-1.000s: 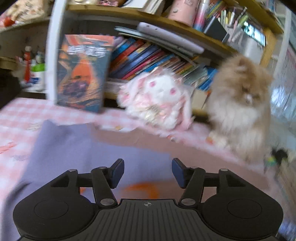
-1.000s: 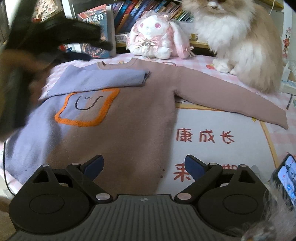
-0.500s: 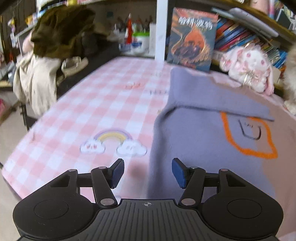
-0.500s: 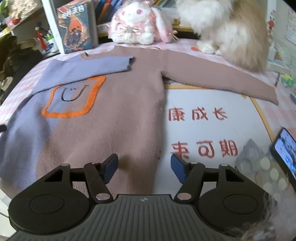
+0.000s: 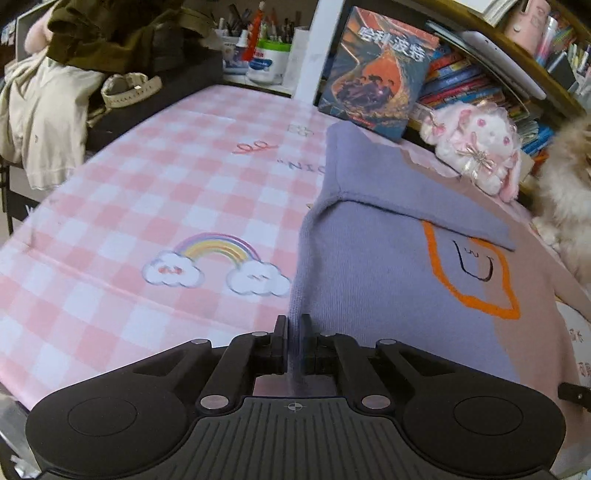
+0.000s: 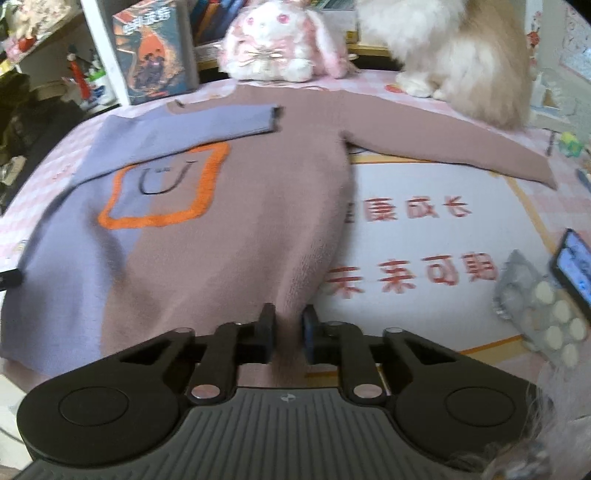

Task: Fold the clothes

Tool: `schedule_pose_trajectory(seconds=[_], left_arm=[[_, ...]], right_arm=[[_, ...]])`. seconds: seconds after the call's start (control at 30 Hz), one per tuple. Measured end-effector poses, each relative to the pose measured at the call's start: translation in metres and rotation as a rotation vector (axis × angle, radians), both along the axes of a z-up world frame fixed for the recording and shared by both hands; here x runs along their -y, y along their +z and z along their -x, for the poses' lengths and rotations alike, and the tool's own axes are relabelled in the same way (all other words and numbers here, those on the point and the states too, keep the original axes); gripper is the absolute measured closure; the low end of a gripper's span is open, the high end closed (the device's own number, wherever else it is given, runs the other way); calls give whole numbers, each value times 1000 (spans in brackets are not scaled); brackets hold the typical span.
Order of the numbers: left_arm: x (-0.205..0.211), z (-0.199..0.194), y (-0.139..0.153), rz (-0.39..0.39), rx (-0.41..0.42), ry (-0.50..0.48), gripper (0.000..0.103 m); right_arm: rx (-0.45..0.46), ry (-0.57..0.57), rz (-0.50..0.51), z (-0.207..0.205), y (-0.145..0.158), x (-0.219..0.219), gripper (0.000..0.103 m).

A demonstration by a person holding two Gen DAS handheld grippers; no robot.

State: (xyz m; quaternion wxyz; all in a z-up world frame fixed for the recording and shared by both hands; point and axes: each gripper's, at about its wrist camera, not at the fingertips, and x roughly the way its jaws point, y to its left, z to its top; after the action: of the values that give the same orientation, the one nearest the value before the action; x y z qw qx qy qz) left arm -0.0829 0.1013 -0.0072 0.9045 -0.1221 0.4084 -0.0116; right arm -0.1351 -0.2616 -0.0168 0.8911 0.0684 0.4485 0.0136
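The sweater (image 6: 229, 229) lies flat on the worktop (image 5: 155, 177), front up, half purple and half brown, with an orange square outline and a small drawn face on the chest. Its purple sleeve (image 6: 192, 122) is folded across the chest; the brown sleeve (image 6: 443, 144) stretches out over the white mat (image 6: 436, 236) with red characters.

The left hand-held gripper (image 5: 294, 343) is clamped on the sweater's purple side edge near the hem, with the fabric pinched between its narrow jaws. The right hand-held gripper (image 6: 287, 332) is at the brown side edge near the hem; its jaws are closing, with a fold of brown fabric between them and the pads seemingly on it.

Behind the sweater, a book (image 5: 373, 70) stands upright beside a plush rabbit (image 6: 280, 44) and a fluffy cat (image 6: 461, 55). On the shelf at the back, a white tub (image 5: 267, 61) sits just in front of a holder with pens (image 5: 258, 29); what the tub holds cannot be told. At the right edge lie a phone (image 6: 572, 266) and a blister pack (image 6: 543, 310) of white pills. Clothes (image 5: 74, 55) are heaped to the far left.
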Motion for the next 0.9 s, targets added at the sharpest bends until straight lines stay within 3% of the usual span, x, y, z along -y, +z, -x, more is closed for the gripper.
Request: schedule_pose_trajectory(seconds=[0.4,0.83,0.9], left_arm=[[-70,-7,4,-17,-2,110,99],[-87,-10,-3,8,-2,57,98],[-87,-9,-2,1,-1,53,94]], right_arm=[[13,202,-5,-12,8,-73,90],[21,139,19,-15,5,-89,90],[22,123,21,-13,5,-89,90]])
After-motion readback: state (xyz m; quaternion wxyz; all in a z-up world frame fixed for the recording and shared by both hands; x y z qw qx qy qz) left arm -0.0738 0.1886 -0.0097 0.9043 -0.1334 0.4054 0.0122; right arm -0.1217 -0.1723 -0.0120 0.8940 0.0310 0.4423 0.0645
